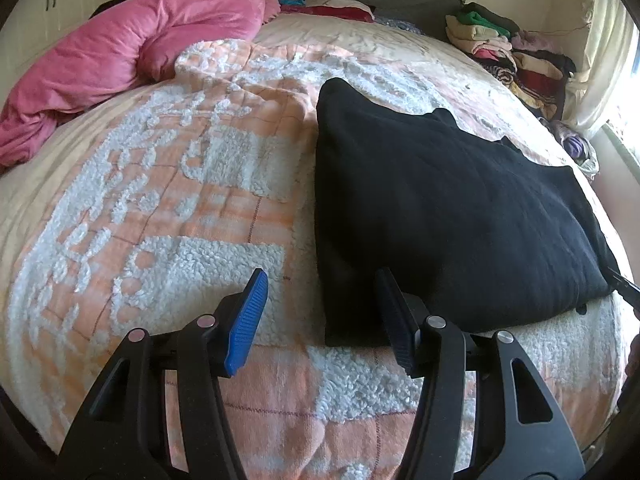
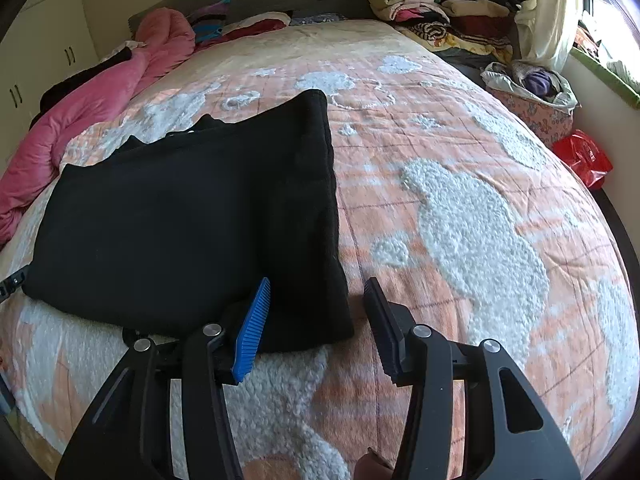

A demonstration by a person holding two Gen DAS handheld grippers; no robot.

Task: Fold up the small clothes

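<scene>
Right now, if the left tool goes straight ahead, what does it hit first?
Probably the near left corner of the folded black fleece garment; the open left tool points at that edge, though depth is unclear.

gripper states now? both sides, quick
Left gripper: open, holding nothing, at the black garment's near corner.
Right gripper: open, holding nothing, at its other near corner.

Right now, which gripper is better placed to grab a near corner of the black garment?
Right gripper: its open fingers straddle the black garment's near corner. The left gripper sits just short.
</scene>
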